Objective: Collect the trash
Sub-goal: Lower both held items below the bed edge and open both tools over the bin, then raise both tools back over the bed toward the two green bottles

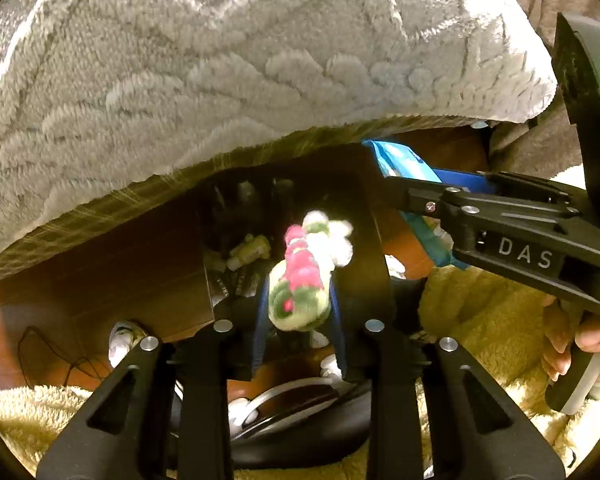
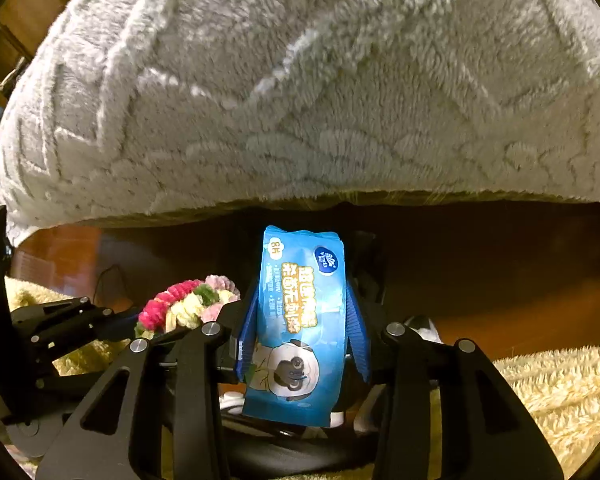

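My left gripper (image 1: 299,304) points down, shut on a fuzzy pink, green and white chenille piece (image 1: 304,276) between its blue pads. It hangs over a dark open bin (image 1: 374,236) with bits of trash inside. The same fuzzy piece (image 2: 184,304) shows at the left gripper's tip (image 2: 134,326) in the right wrist view. My right gripper (image 2: 302,320) is shut on a blue wet-wipe packet (image 2: 300,320) that stands upright between its pads. In the left wrist view the right gripper (image 1: 394,186) holds the packet (image 1: 396,160) beside the bin's right wall.
A grey plush blanket (image 1: 220,80) overhangs the bed edge above the bin. A yellow fluffy rug (image 1: 484,320) lies to the right and front. A brown panel (image 1: 100,264) stands left of the bin. A thin cable (image 1: 40,344) and white items (image 1: 120,340) lie on the wood floor. A hand (image 1: 592,336) grips the right handle.
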